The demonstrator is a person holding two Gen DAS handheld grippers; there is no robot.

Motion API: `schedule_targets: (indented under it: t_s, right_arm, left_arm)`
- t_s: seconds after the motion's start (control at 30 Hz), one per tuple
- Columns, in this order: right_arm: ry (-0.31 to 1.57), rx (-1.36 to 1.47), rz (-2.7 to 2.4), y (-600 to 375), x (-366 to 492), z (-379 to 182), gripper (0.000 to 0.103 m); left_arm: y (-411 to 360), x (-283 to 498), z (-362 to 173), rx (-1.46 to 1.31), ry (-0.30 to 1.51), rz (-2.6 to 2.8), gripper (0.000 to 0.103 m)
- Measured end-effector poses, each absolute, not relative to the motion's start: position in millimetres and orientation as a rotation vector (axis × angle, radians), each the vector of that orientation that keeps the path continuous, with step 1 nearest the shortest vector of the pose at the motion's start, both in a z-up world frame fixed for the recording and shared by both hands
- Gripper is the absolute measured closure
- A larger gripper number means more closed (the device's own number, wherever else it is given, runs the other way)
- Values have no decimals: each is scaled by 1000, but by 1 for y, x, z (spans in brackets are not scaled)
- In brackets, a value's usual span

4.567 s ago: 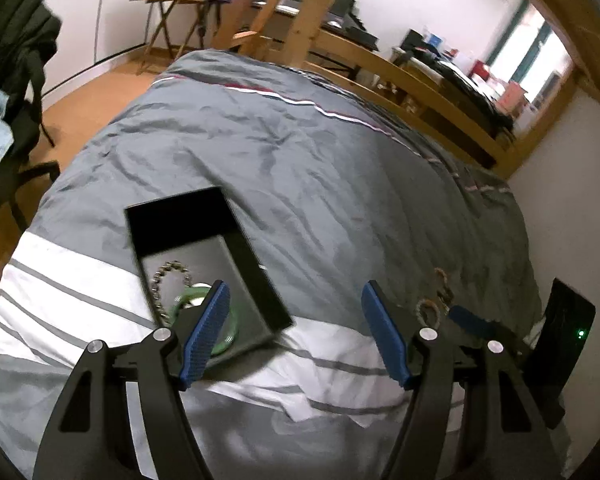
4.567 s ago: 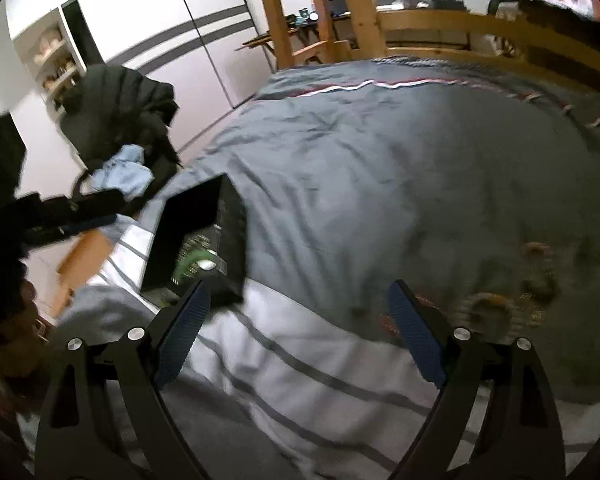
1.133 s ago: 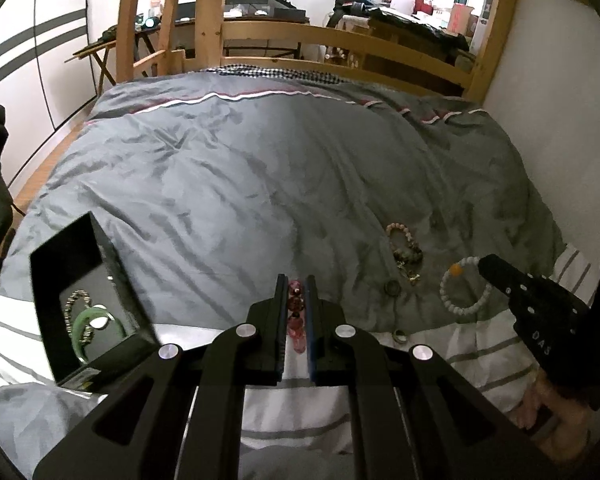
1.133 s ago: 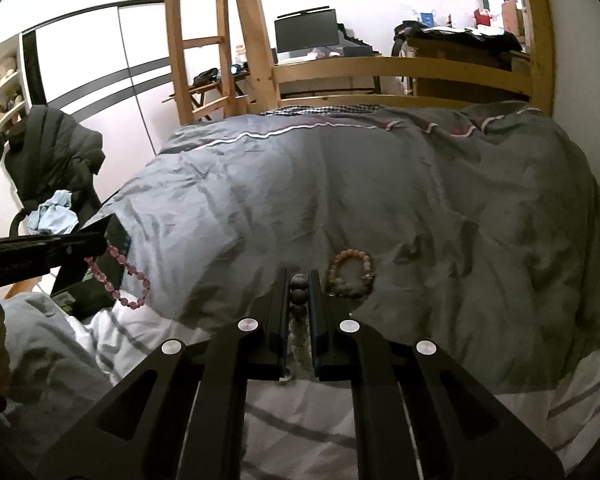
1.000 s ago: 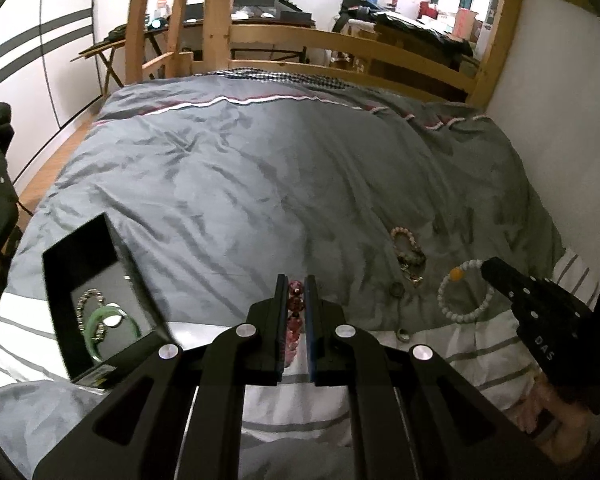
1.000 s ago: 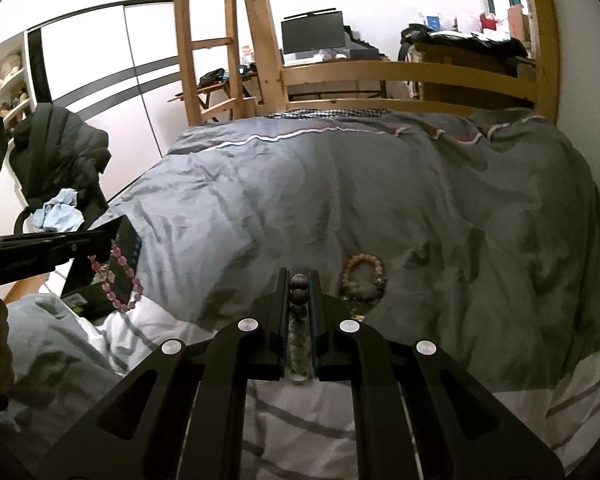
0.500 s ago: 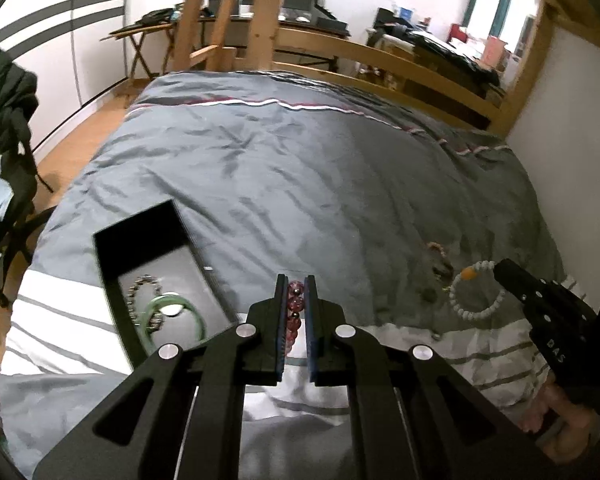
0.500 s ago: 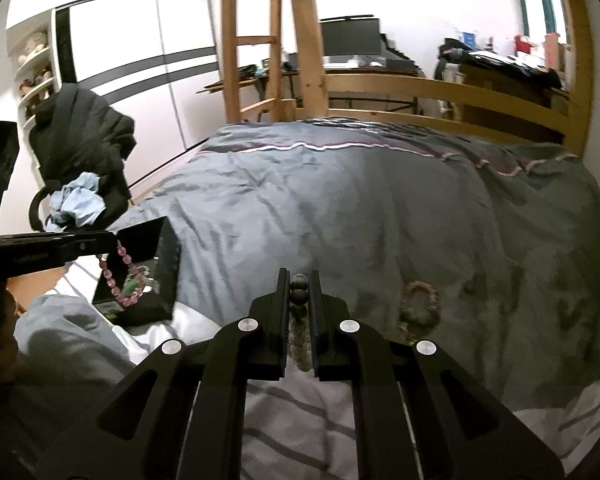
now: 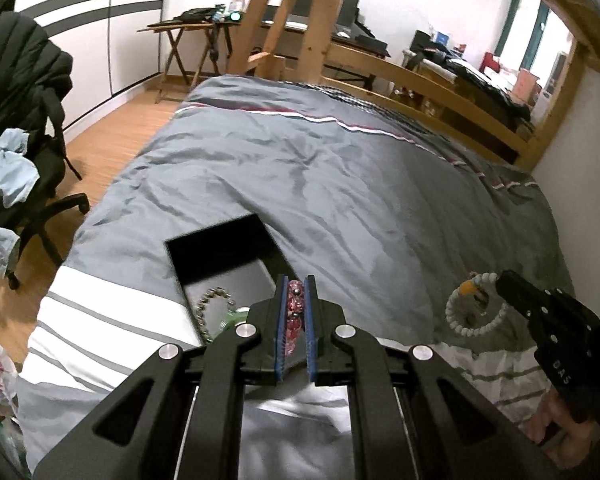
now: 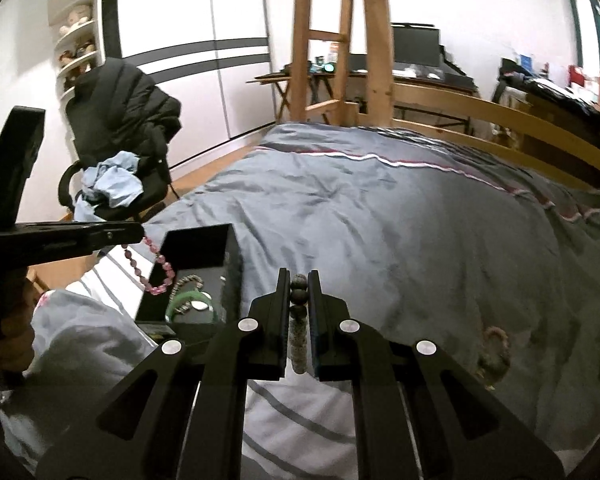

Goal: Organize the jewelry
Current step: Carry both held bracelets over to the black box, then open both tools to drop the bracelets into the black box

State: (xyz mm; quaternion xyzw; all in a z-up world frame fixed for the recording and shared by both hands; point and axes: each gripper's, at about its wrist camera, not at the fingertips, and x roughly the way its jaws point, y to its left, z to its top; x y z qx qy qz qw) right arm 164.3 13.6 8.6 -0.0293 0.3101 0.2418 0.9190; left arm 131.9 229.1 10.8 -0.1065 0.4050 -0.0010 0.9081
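Observation:
My left gripper (image 9: pixel 296 280) is shut on a pink bead bracelet (image 9: pixel 293 316), just above the near right corner of an open black box (image 9: pixel 220 246) on the grey duvet. In the right wrist view the pink bracelet (image 10: pixel 153 274) dangles over the box's (image 10: pixel 198 248) left side. Inside lie a metal chain bracelet (image 9: pixel 214 304) and a green bangle (image 10: pixel 190 304). My right gripper (image 10: pixel 299 276) is shut on a pale bead bracelet (image 10: pixel 299 340), right of the box; in the left wrist view its loop (image 9: pixel 474 316) hangs from the gripper's tip.
A brown bead bracelet (image 10: pixel 496 354) lies on the duvet (image 9: pixel 360 184) at the right. An office chair with a black jacket and blue cloth (image 10: pixel 116 160) stands left of the bed. A wooden ladder (image 10: pixel 340 40) and rail (image 9: pixel 420 84) bound the far end; a wall runs along the right.
Both grippers, open and empty several seconds ago, now each grip a bracelet. Over the last second both have swung left, and the black box has come close under the left gripper.

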Motion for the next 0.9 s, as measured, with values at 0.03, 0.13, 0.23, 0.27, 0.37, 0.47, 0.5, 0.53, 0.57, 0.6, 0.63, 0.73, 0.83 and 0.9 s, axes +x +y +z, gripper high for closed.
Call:
schedule_targets:
  t_s: [0.03,0.13,0.23,0.27,0.37,0.47,0.5,0.53,0.57,0.6,0.63,0.73,0.83,0.9]
  right_arm:
    - [637,-63,509,21,166,9,94]
    - [637,-77,543,41,169,7,94]
    - [643,-84,579,60,174,4,94]
    - [645,-86,594,68,175,2,94]
    - [652,-79,639,87,180,-3,94]
    - [656,-52,703,102,182,-8,94]
    - [655,-47,722,106,182,-9,94]
    - [650,-48,741,111,181,-11,94]
    - [652,-56,751,116,181,-13,94]
    - [656,-62,756,119,183,-15,94]
    - [661,-68,760,122,184,-18,94]
    - [690,-68,769,130,189,-29,94]
    - [732,-63,791,135,194,-42,93]
    - [753,-71,807,136,195,-48,93]
  left_arm:
    - [235,134,9,-229,837,3,96]
    - [245,137,5,-247,839,8,96]
    - [252,143,1,-253,840,7,96]
    - [254,145,0,-256,840,6,96]
    - [261,152,-5,-264,844,5,96]
    - [268,159,-12,-284,852,9,96]
    - [270,160,-14,-290,855,9,96]
    - [272,162,-17,-301,860,4,96]
    - [275,164,-20,-310,866,1,96]
    - [276,166,-23,-314,870,2,96]
    - [277,167,-25,-316,875,5,96]
    - [280,171,-33,-338,892,2,96]
    - [282,173,-38,-351,903,4,96]
    - [283,174,-39,-355,901,14,96]
